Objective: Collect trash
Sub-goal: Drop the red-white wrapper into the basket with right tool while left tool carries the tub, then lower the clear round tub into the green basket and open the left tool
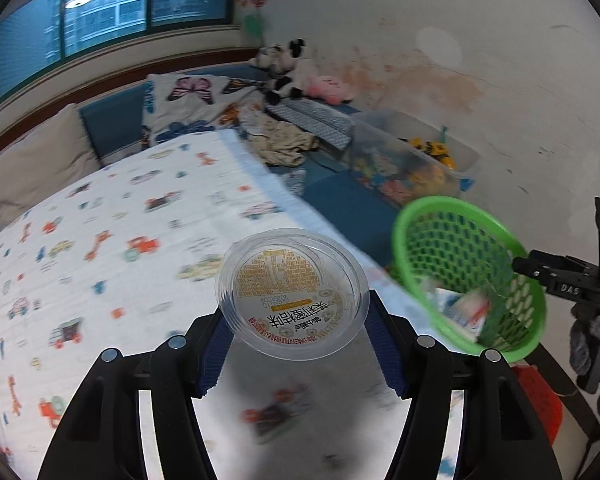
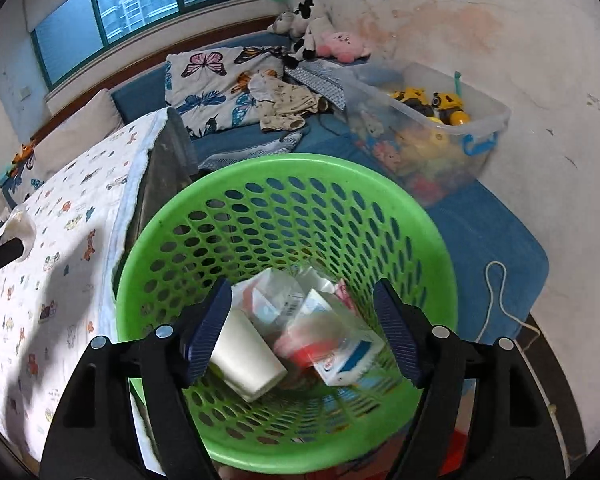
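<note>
— Clear plastic, that cup [image 1: 292,294]? Where is it?

— Clamped between the left gripper's [image 1: 296,344] fingers [image 1: 216,350], over the tabletop [image 1: 100,264] with the printed cloth; the green basket [image 1: 470,276] sits just to its right.

— And the other one?

— The right gripper [image 2: 302,330] hangs over that basket [image 2: 284,184], fingers [image 2: 396,332] apart, nothing between them. Under it lie a white paper cup [image 2: 246,354], cartons and wrappers [image 2: 340,340]. Beyond, a clear bin of toys [image 2: 432,128] stands by the wall.
</note>
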Motion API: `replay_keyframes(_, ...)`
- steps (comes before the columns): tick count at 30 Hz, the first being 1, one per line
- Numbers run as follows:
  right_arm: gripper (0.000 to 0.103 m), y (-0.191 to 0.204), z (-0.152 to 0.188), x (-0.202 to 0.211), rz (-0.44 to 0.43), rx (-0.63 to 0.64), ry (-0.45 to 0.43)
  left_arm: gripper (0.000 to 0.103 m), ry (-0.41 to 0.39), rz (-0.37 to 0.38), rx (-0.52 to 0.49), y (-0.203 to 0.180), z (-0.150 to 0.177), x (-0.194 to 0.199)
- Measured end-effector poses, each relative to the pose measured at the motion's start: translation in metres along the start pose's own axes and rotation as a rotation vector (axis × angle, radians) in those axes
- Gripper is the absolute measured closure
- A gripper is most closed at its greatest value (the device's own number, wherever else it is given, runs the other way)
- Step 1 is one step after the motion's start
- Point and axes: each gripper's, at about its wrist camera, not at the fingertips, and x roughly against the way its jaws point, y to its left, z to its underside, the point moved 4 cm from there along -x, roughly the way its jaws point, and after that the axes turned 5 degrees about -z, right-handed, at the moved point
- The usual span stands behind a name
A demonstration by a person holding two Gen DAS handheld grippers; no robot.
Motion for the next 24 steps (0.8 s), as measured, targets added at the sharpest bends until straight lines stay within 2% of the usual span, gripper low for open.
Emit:
replay_keyframes(8,0.029,-0.012,0.013,0.024,-0.022,-0.020,-0.019,0.042,0.039,0.077,-0.058,-0.069,-0.009,-0.019)
replay_keyframes(14,0.027,-0.014,0.024,0.039,-0.030,-0.018,-0.030,0.042,0.068,0.106,-0.107,-0.113,-0.012,-0.035)
replay_keyframes(24,0.026,-0.011,0.036,0.051,-0.046,-0.017,-0.041,0.042,0.098,0.133,-0.143,-0.154,-0.020,-0.054)
